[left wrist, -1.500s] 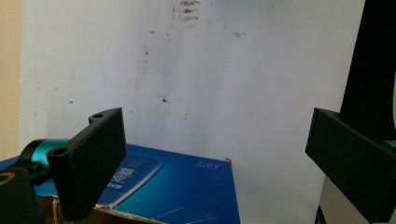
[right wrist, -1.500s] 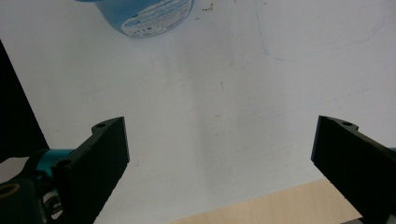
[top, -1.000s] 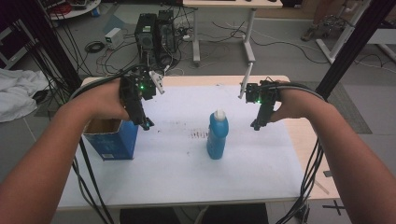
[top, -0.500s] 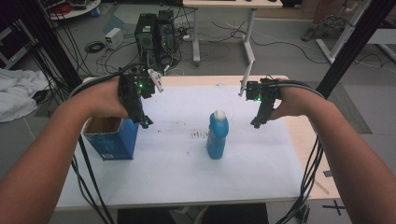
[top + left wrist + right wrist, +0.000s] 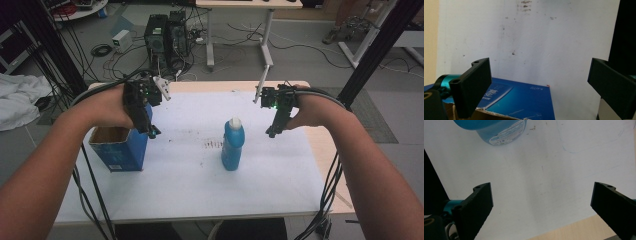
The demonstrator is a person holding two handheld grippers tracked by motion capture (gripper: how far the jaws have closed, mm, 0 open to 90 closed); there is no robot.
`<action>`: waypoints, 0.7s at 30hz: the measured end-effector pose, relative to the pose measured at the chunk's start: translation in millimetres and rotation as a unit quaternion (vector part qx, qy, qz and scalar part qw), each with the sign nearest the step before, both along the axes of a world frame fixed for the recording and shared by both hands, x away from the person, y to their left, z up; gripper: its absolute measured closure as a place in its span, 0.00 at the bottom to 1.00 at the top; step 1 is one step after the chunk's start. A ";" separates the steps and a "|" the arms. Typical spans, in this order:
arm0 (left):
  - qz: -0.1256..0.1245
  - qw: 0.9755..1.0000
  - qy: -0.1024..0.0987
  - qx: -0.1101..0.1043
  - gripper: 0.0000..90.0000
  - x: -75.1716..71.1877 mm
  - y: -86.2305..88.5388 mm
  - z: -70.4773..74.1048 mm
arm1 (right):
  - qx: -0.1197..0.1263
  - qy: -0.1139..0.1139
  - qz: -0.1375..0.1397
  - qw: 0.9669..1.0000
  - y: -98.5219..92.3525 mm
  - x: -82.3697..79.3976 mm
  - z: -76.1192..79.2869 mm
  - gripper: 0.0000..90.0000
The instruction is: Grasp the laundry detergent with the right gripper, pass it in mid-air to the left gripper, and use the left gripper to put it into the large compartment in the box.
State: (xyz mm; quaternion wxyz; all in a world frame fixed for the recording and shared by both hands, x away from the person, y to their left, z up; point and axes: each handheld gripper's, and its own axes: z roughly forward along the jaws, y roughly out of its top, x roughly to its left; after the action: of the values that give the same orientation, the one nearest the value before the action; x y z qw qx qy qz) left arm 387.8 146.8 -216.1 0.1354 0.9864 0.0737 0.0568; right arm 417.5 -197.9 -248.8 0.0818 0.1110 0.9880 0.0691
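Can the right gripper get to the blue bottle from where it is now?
Probably yes. The right gripper hangs open beside the blue bottle, apart from it, and only bare white table cover lies between them. The blue box stands on the far side.

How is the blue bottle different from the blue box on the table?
The blue bottle is tall, rounded and closed by a white cap; the blue box is squat, square-cornered and open on top. The bottle stands mid-table, apart from both hand-held grippers; the box sits below the left hand-held gripper. Both stand upright.

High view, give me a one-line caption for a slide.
Both open claws, left claw above a blue box, right claw beside an upright blue bottle on a white table.
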 end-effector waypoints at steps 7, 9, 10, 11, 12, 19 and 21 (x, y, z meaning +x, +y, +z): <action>0.004 1.000 0.005 0.016 0.06 -3.1 -0.1 -2.6 | -0.002 0.000 -0.001 1.000 5.9 -7.8 2.5 0.04; 0.003 1.000 0.004 0.019 0.06 -5.7 -3.8 -3.2 | -0.001 -0.001 -0.003 1.000 3.4 -10.6 4.9 0.04; 0.003 1.000 0.004 0.019 0.06 -5.7 -3.8 -3.2 | -0.001 -0.001 -0.003 1.000 3.4 -10.6 4.9 0.04; 0.002 1.000 0.002 0.022 0.06 -5.8 -5.9 -4.1 | -0.001 -0.002 -0.007 1.000 3.1 -11.5 5.5 0.04; 0.002 1.000 0.002 0.022 0.06 -5.8 -5.9 -4.1 | -0.001 -0.002 -0.007 1.000 3.1 -11.5 5.5 0.04; 0.006 1.000 0.004 0.011 0.06 -5.2 -6.2 -5.8 | 0.003 -0.005 0.005 1.000 3.0 -8.5 7.6 0.04; 0.002 1.000 0.003 0.010 0.06 -5.6 -6.3 -5.1 | 0.007 -0.005 0.002 1.000 3.2 -9.0 9.2 0.04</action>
State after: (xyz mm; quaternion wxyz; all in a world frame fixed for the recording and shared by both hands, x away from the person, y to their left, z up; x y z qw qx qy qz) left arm 382.2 140.5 -221.1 0.1252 0.9877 0.0757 0.0545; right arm 408.5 -194.7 -239.7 0.0856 0.1091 0.9873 0.0771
